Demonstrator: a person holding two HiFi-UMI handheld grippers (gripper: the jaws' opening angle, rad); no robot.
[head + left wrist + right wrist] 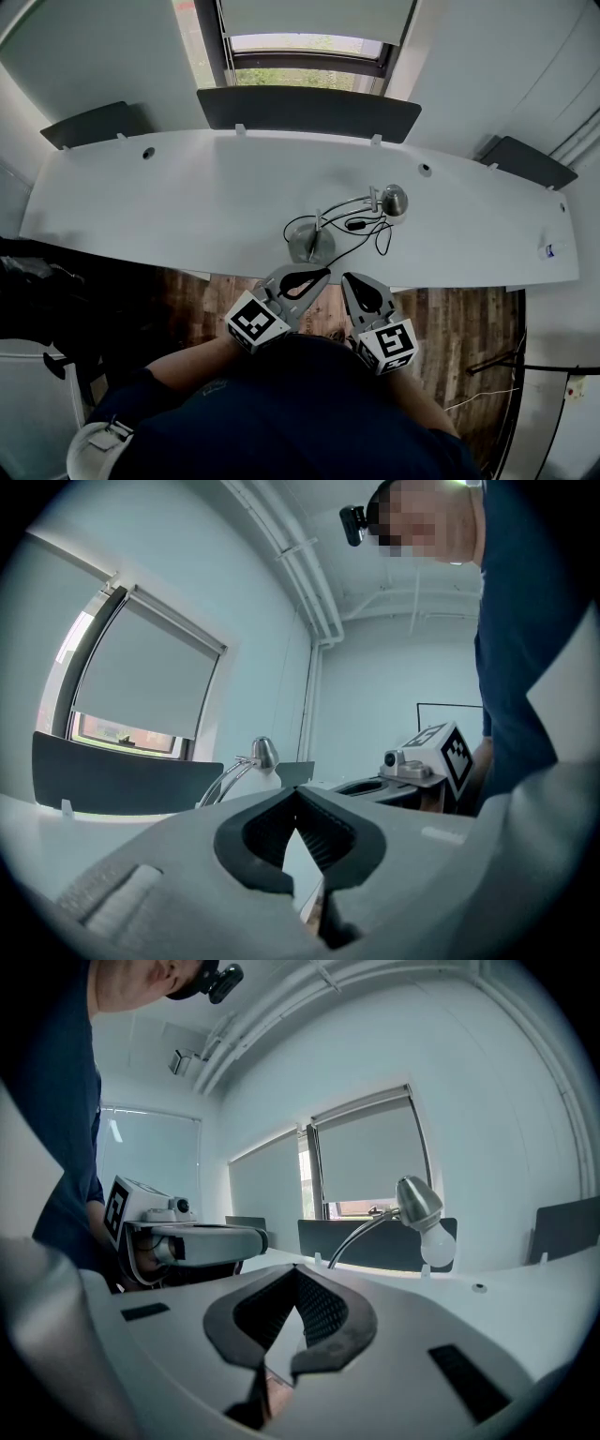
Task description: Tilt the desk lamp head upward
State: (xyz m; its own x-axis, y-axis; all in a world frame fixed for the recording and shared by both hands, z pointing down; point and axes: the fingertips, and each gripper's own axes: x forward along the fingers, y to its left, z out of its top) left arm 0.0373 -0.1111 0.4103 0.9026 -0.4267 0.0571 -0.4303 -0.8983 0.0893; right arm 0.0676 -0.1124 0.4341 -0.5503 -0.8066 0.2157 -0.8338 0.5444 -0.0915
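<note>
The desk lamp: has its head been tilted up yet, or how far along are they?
Nothing looks done: the lamp head points downward, its bulb below it. In hand: nothing; the left gripper and right gripper are shut and empty, near the front edge of the desk, clear of the lamp. Left: reach the head, grip it, tilt it up.

The desk [141, 216] is viewed by the head view from overhead, tilted steeply down. Each gripper view is set low, just behind its own jaws, and is faced across the desk toward the window [370, 1162]. The lamp [392, 200] is caught in all three views; the left gripper [258, 1239] is caught in the right gripper view, the right gripper [337, 785] in the left.
</note>
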